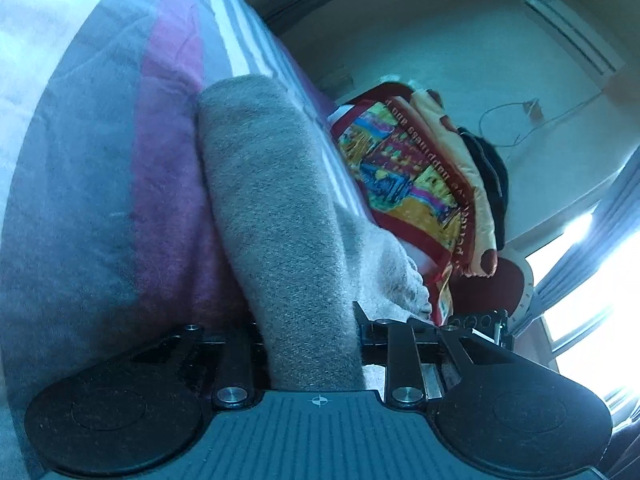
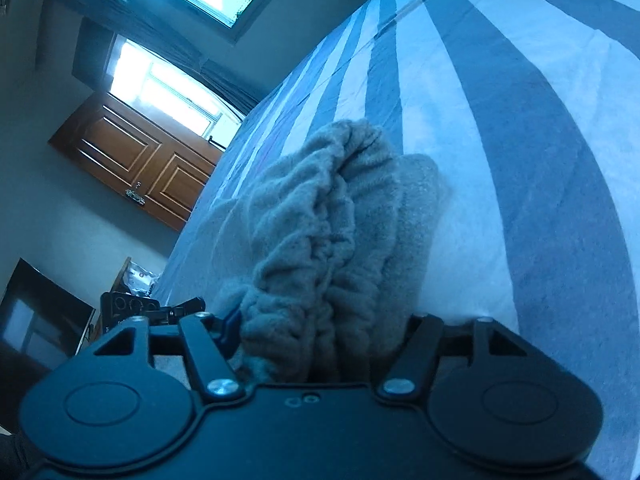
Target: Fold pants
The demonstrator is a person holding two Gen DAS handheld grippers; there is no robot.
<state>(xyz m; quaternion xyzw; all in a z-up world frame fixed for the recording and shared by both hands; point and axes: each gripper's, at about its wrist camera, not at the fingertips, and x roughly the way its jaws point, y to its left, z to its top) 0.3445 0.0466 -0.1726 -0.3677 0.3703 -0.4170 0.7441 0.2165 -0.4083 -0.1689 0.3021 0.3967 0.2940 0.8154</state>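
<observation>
Grey fleece pants (image 1: 276,208) lie bunched on the striped bedspread (image 2: 500,128), your left gripper (image 1: 312,344) clamped on a leg, right gripper (image 2: 324,344) gripping the gathered waistband (image 2: 340,200): mid-fold, next lay both ends down aligned.

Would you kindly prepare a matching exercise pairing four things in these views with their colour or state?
Things:
1. pants
2. striped bedcover
3. cabinet doors
4. left hand-held gripper

Descriptions:
A. brown wood
B. grey fleece
C. closed on fabric
D. grey and white bands

Pairs: 1-B, 2-D, 3-A, 4-C
</observation>
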